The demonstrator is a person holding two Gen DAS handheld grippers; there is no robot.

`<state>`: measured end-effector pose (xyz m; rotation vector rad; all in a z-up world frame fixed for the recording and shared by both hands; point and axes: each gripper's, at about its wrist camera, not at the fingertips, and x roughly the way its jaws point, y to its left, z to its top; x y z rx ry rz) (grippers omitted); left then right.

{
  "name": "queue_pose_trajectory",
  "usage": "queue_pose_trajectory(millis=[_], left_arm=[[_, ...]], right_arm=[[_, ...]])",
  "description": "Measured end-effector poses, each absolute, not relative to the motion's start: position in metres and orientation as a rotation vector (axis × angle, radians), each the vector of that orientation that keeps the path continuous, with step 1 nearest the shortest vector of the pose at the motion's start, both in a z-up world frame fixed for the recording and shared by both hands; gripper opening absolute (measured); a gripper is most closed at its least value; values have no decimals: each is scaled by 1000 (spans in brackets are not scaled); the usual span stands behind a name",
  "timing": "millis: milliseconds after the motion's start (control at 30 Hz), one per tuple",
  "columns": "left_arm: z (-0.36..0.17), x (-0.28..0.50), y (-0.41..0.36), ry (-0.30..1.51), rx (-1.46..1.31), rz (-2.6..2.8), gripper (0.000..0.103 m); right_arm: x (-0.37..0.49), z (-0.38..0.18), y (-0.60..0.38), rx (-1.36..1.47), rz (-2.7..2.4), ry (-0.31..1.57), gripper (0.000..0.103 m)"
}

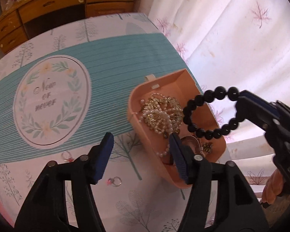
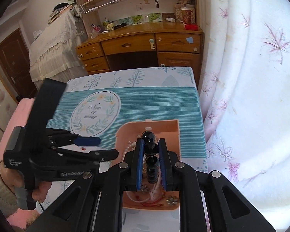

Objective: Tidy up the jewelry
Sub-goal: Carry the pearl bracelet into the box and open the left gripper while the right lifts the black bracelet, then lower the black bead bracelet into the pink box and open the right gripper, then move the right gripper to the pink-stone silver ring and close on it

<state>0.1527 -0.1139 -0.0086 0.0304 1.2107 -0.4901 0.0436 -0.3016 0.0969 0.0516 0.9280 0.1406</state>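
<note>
A peach jewelry box [image 1: 183, 81] lies open on the table near its right edge. It holds a pearl strand [image 1: 162, 116], gold chains [image 1: 154, 104] and other pieces. My right gripper [image 2: 151, 154] is shut on a black bead bracelet [image 2: 152, 147], which hangs as a ring above the box [image 2: 164, 127]. From the left wrist the bracelet [image 1: 220, 92] shows over the box's right side, pinched by the right gripper [image 1: 239, 104]. My left gripper [image 1: 142, 150] stands open with nothing between its pads, its right finger over the box's near-left rim. Two rings with red stones [image 1: 67, 156] [image 1: 115, 181] lie on the cloth beneath it.
The table wears a tree-print cloth with a teal striped band [image 1: 116, 58] and an oval emblem [image 1: 52, 100]. A white leaf-print curtain [image 2: 251, 96] hangs close along the right edge. A wooden desk [image 2: 137, 44] stands beyond the far end. A hand [image 2: 38, 191] holds the left gripper [image 2: 106, 147].
</note>
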Motion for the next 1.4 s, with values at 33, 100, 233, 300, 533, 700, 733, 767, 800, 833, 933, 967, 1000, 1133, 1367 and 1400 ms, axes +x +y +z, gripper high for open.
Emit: queue_pose_trajectory(millis=[33, 100, 233, 300, 533, 700, 733, 767, 800, 833, 933, 967, 1000, 1133, 1367, 1400], left_arm=[[-6, 151, -107, 1204, 24, -484, 57], [-6, 147, -92, 1194, 4, -465, 57], [-2, 138, -69, 1163, -2, -420, 57], [-2, 131, -57, 1145, 6, -402, 57], [-9, 122, -23, 1141, -11, -346, 57], [-5, 124, 2, 1128, -43, -308, 57], [-3, 125, 5, 1123, -49, -303, 57], [0, 125, 9, 1113, -53, -298, 57], [4, 125, 10, 1105, -56, -293, 57], [7, 124, 13, 1095, -57, -288, 57], [15, 123, 18, 1078, -65, -281, 57], [17, 122, 18, 1074, -66, -278, 57], [18, 122, 19, 1071, -67, -277, 57], [21, 115, 22, 1060, -62, -268, 57], [16, 94, 27, 1052, -43, -270, 57], [13, 89, 28, 1052, -37, -277, 57]], right_arm=[[47, 96, -297, 52, 150, 932, 14], [56, 92, -289, 58, 171, 944, 14], [72, 82, -274, 76, 209, 964, 14], [79, 78, -268, 95, 226, 973, 14], [103, 58, -265, 60, 148, 993, 15], [106, 51, -271, 49, 107, 1000, 34], [105, 52, -270, 47, 103, 990, 34], [104, 53, -272, 47, 102, 984, 34], [103, 53, -273, 48, 101, 981, 34], [104, 54, -272, 50, 103, 978, 34], [97, 58, -270, 37, 103, 970, 34], [95, 59, -267, 27, 103, 968, 34], [92, 61, -266, 23, 107, 966, 34], [82, 68, -254, 5, 135, 950, 34], [53, 72, -225, -15, 213, 930, 34], [49, 71, -221, -17, 228, 932, 34]])
